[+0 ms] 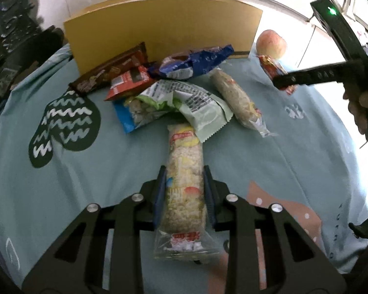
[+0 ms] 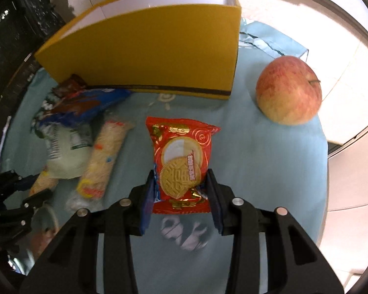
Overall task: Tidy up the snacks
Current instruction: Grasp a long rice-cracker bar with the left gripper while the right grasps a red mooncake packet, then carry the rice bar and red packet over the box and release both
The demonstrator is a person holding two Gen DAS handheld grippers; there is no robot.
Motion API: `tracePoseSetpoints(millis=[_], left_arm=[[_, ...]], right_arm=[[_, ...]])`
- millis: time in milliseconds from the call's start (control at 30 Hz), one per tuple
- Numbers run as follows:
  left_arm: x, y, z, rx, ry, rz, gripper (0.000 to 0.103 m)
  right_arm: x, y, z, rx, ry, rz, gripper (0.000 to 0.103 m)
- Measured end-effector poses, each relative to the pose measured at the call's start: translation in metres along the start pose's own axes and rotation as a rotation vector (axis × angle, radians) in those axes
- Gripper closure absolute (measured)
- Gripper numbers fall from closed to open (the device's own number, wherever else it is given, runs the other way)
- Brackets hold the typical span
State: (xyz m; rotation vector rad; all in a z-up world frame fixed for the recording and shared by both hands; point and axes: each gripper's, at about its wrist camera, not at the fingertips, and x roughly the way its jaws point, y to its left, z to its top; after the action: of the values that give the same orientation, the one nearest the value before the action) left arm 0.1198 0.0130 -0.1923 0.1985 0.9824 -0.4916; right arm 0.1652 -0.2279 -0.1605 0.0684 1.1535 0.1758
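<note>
The left gripper (image 1: 184, 171) pinches a rice bar (image 1: 182, 183) on the blue cloth (image 1: 85, 183) – pads pressed on both its sides. The right gripper (image 2: 180, 178) is closed on a red biscuit pack (image 2: 181, 159). Behind lies a snack pile (image 1: 164, 93) w/ a second bar (image 1: 235, 98). Farthest stand the yellow box (image 2: 144, 56) and an apple (image 2: 288, 90), on the box's right.

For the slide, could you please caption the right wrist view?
Right gripper closed on red biscuit packet before yellow cardboard box, apple alongside.
</note>
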Motion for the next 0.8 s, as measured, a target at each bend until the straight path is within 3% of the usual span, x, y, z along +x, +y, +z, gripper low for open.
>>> tracePoseSetpoints(millis=[467,800], left_arm=[[-0.052,-0.001,0.011,-0.062,-0.103,0.009,0.075],[-0.082,-0.005,0.036,-0.076,-0.175,0.044,0.074]], right_arm=[[-0.057,0.021,-0.004,0.017,-0.079,0.082,0.063],[-0.095,0.038,0.013,-0.002,-0.158,0.116,0.063]])
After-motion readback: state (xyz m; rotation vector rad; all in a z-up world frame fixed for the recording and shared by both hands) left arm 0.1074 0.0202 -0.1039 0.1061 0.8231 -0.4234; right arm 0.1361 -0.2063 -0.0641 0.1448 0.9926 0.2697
